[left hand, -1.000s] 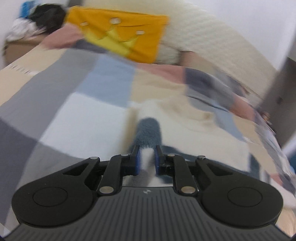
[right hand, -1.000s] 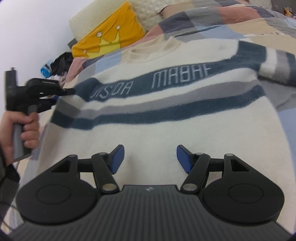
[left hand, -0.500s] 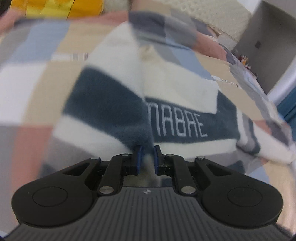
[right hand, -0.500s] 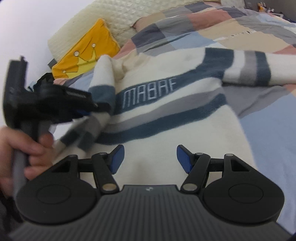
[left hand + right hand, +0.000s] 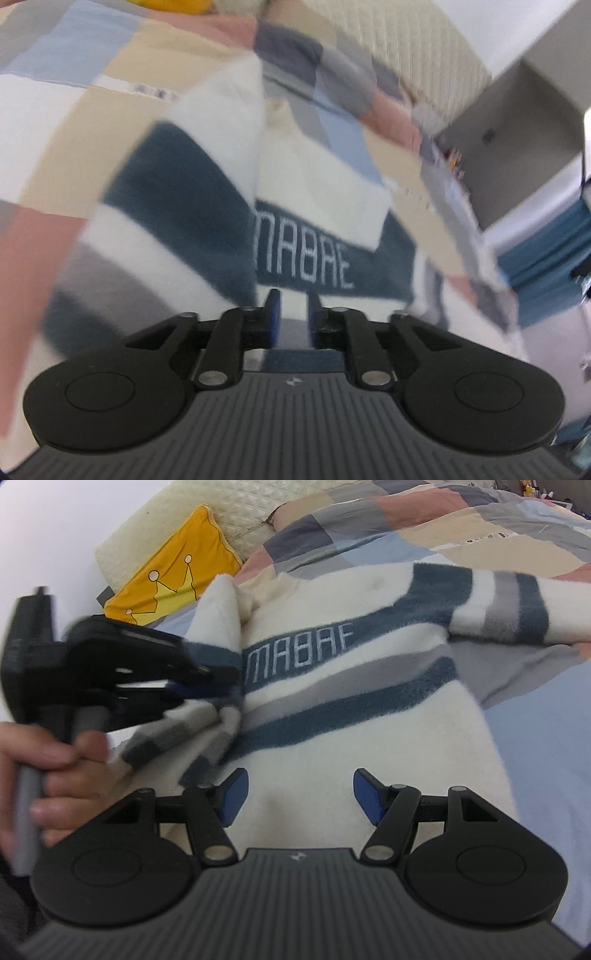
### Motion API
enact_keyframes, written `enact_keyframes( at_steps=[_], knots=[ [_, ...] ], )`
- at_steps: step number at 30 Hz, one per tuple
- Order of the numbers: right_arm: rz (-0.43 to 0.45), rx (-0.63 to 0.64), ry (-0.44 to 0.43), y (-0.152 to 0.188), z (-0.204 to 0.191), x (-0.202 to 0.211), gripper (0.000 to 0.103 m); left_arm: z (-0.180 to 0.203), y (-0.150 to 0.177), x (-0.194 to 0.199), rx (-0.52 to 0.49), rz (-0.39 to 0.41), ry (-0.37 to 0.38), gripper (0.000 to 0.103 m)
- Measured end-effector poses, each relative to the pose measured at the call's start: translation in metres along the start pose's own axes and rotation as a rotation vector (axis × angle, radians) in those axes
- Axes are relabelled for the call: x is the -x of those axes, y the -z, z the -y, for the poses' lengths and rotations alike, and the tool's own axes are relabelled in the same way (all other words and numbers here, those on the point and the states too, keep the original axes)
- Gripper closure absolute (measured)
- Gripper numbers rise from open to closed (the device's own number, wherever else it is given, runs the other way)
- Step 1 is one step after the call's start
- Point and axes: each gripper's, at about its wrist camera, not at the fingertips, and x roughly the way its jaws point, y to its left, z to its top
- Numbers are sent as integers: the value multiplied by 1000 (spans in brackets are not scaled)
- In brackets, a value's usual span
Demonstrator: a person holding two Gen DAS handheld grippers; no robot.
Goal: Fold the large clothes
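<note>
A cream sweater (image 5: 332, 716) with navy and grey stripes and white lettering lies chest up on the patchwork bed. My left gripper (image 5: 291, 314) is shut on the sweater's left sleeve (image 5: 177, 192) and holds it folded over the chest, beside the lettering (image 5: 306, 262). The left gripper also shows in the right wrist view (image 5: 207, 675), pinching the sleeve (image 5: 218, 627). My right gripper (image 5: 299, 794) is open and empty, low over the sweater's plain lower body. The other sleeve (image 5: 509, 605) lies spread out to the right.
A patchwork quilt (image 5: 424, 528) covers the bed. A yellow crown pillow (image 5: 173, 572) and a cream quilted headboard cushion (image 5: 240, 502) sit at the head. A grey wall and blue furniture (image 5: 546, 251) stand beyond the bed's far side.
My left gripper has carried the sleeve from out at the side up and over onto the sweater's chest. My right gripper has stayed open above the lower body.
</note>
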Motion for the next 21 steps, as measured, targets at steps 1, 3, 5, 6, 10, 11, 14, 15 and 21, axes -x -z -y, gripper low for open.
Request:
enact_keyframes(
  at_steps=[1,3,5,6,10,11,14,15,21],
  knots=[
    [1,3,-1,0,0,0,37,-6,1,16,22,26,4,66],
    [4,5,-6,0,-2,2,37,-16,5,41,56,50,-10,56],
    [6,4,-14,0,-3,3,37,-30,14,65,101,66,-43,47],
    [8,5,-20,0,-3,4,37,-38,20,75,126,73,-58,45],
    [3,11,-57,3,-9,6,37,-59,41,105,164,77,-129,36],
    [-5,10,-75,4,-10,6,37,-62,45,111,163,76,-145,36],
    [-26,-7,-142,8,-14,6,37,-70,60,130,135,76,-191,36],
    [-32,-18,-171,9,-15,6,36,-71,65,135,122,71,-211,36],
    [-122,-97,-366,28,-28,2,36,-77,92,137,-10,10,-336,36]
  ],
)
